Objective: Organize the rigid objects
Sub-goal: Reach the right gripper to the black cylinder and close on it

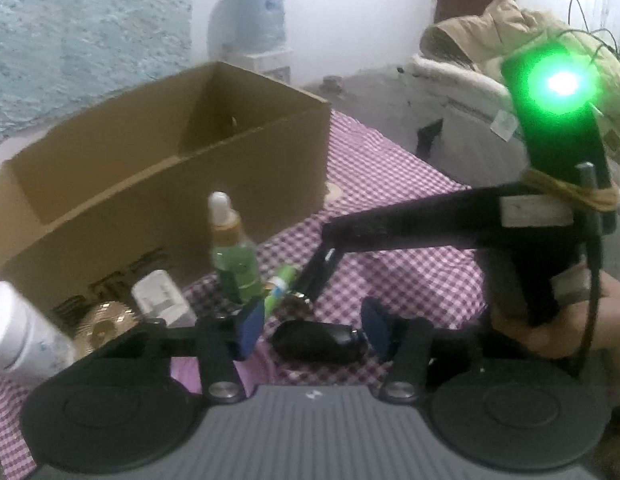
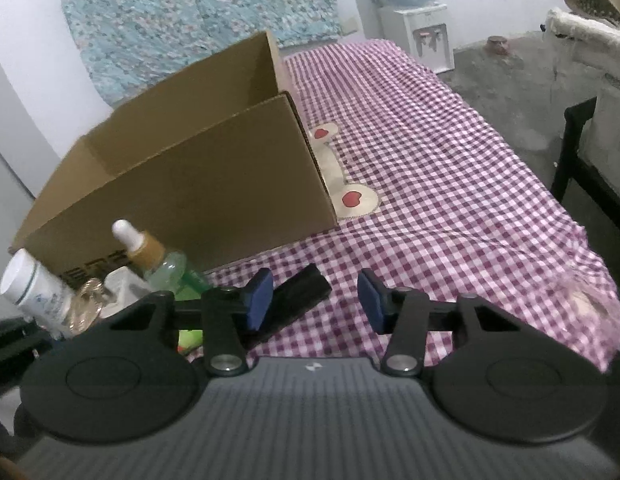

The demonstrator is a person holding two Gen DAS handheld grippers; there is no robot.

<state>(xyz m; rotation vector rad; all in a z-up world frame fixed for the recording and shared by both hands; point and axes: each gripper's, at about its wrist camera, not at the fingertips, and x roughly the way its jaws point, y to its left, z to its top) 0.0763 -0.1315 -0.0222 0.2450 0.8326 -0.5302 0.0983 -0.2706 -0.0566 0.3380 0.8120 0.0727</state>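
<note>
Small items cluster beside the open cardboard box (image 2: 182, 184), handy for loading. Left tongs (image 1: 312, 326) straddle a black case (image 1: 316, 340) (pads clear); right tongs (image 2: 312, 300) gape, empty.

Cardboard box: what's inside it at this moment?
The cardboard box shows only bare inner walls; no item shows above its rim. Its floor is hidden behind the near wall, so low contents can't be ruled out.

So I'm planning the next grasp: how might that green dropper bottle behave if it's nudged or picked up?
The green dropper bottle stands upright, tall and narrow with a slim white tip, so a sideways nudge would probably tip it. Its round body looks apt to roll across the checked cloth afterwards. The clear, smooth wall may be slippery between pads, and possibly fragile.
</note>
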